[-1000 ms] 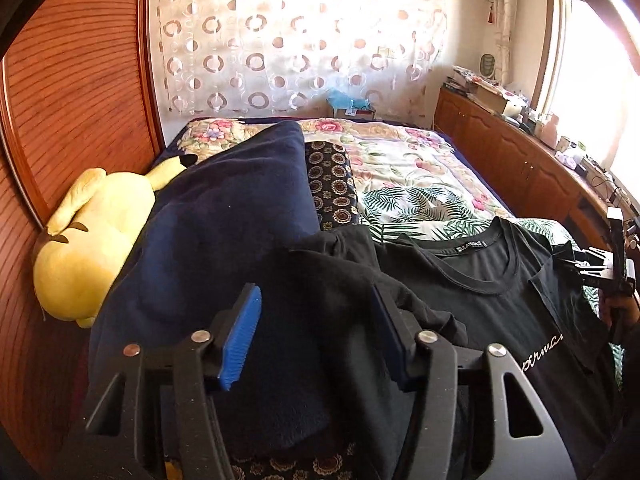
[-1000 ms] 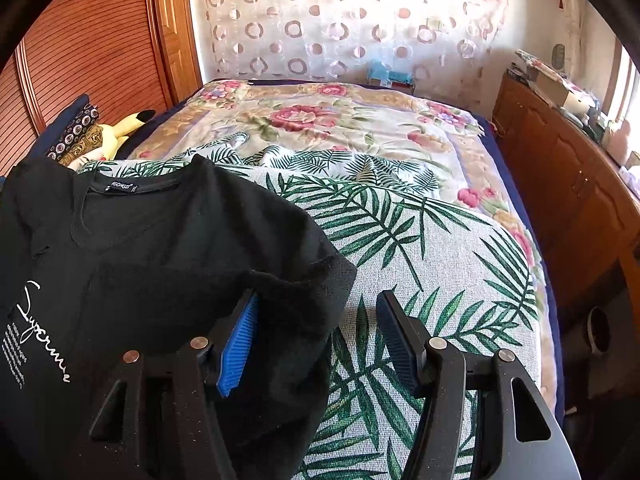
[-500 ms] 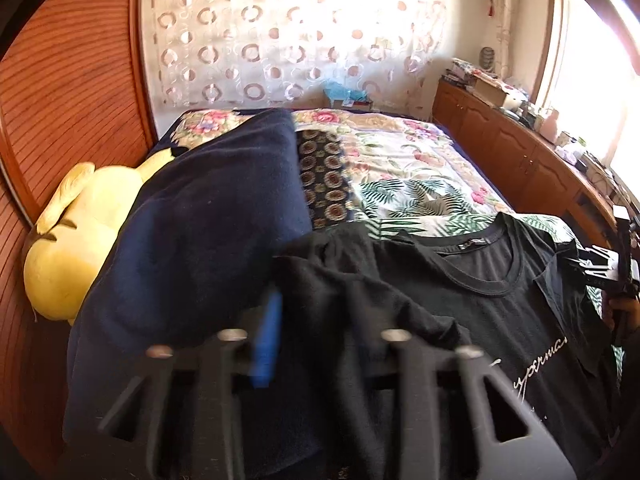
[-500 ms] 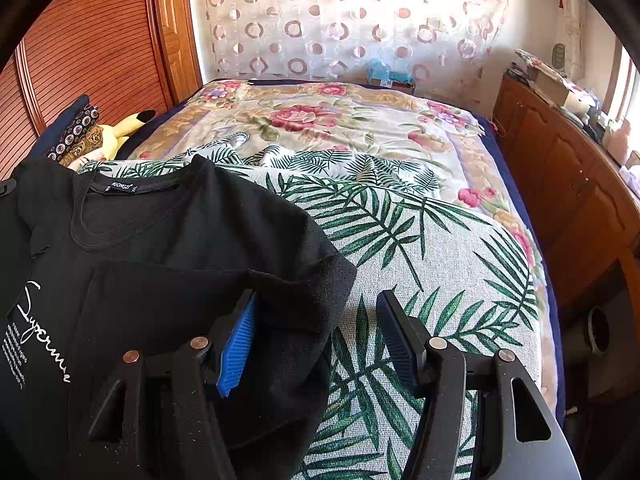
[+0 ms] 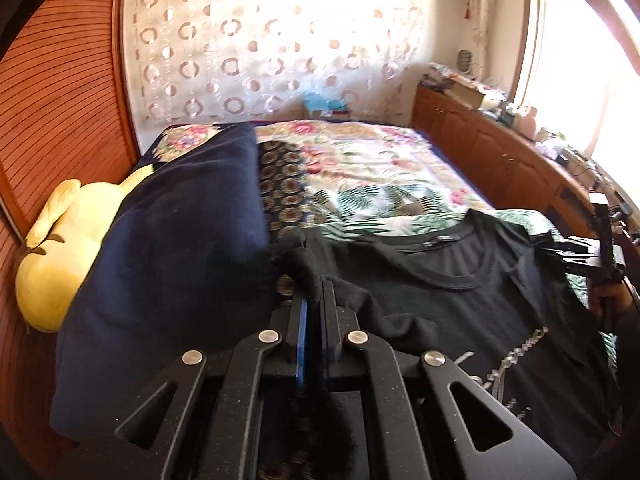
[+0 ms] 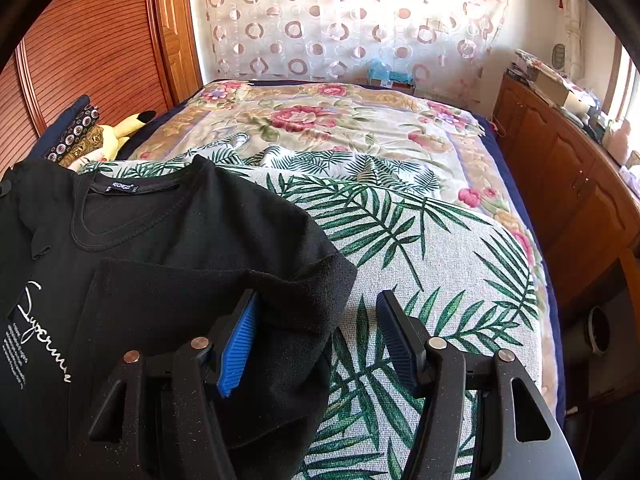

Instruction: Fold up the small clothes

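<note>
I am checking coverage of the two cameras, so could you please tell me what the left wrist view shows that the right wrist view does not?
Only the left wrist view shows the left gripper shut on the black T-shirt sleeve, the navy blanket's full spread, and the right gripper from outside. Only the right wrist view shows the right gripper open, its left finger over the folded sleeve, and the palm-leaf sheet stretching to the bed's far side. Both show the shirt's collar, the yellow plush toy and the circle-patterned curtain.

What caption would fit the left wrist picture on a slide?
Left gripper shut on the sleeve of a black T-shirt spread on the bed.
</note>
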Demonstrator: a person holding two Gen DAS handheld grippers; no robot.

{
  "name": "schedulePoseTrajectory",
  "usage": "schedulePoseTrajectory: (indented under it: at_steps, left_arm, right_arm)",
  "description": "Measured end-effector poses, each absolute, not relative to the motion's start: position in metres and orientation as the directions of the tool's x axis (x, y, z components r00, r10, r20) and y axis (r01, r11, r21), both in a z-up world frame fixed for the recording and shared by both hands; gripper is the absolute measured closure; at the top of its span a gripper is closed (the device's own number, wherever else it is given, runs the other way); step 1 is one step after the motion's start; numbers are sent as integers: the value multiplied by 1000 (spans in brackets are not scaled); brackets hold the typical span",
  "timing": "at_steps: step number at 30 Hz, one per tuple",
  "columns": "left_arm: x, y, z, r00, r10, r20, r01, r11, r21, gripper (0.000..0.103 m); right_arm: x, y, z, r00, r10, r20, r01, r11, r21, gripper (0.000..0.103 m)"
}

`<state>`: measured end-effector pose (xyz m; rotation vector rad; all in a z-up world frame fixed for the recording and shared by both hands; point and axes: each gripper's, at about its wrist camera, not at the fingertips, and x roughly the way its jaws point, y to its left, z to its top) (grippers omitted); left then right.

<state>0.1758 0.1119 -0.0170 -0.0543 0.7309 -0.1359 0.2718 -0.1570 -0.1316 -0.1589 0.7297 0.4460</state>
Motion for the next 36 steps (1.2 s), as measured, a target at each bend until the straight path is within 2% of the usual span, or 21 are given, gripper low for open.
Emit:
schedulePoseTrajectory:
  at_steps: [3,6,11,15,25,29,36]
  left_arm:
    - [167,102,-15,740,-169,-651,134,986,-103,97]
    - [155,94,-11,746,-197,-636,156,980,-121,97]
    - [125,82,-7,755,-221,-618,189,975,-117,98]
    - [101,79,-6,758,-231,-610,204,972,-114,98]
    - [23,99,-5,796,-213,-567,175,977,-122,98]
    - [-9,115,-15,798,-214,-564,144,976,-166,98]
    - [-49,125,-22,793,-199,-576,102,975,-196,98]
  right_arm:
    - [266,-144,-130,629,350,-694,-487,873,-1,94]
    - [251,-139,-118,648,392,-653,-513,858,7,95]
    - [209,-145,-87,704,473,-530,-540,841,34,96]
    - [173,-153,-83,716,501,-486,-554,831,42,96]
    - [83,-193,-103,748,486,-452,-525,850,45,96]
    - [44,-220,-107,755,488,-439,-512,856,70,96]
    - [-10,-254,-109,741,477,-473,-493,864,99,96]
